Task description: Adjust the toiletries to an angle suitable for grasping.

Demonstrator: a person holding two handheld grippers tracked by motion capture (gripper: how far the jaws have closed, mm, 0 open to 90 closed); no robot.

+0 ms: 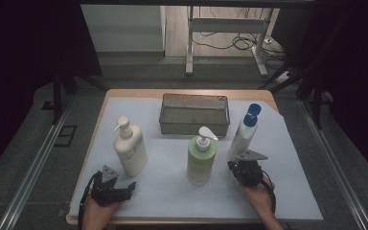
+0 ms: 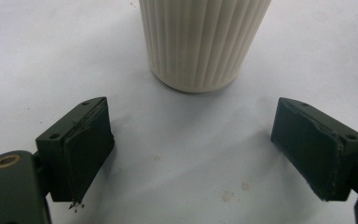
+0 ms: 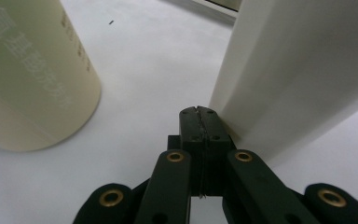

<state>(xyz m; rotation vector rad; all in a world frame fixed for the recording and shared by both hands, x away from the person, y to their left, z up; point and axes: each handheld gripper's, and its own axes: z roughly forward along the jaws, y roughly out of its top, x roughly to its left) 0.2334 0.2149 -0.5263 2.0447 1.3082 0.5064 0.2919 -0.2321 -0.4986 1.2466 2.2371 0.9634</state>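
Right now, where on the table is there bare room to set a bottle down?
The white mat is bare along the near edge, between the left gripper and the green pump bottle, and also at the far left beside the wire basket. It is crowded near the right gripper, by the blue-capped bottle.

The left gripper (image 2: 182, 154) has its jaws spread wide at the frame's lower corners; a ribbed cream bottle (image 2: 203, 42) stands top centre, apparently apart, on the white sheet (image 2: 37, 56).
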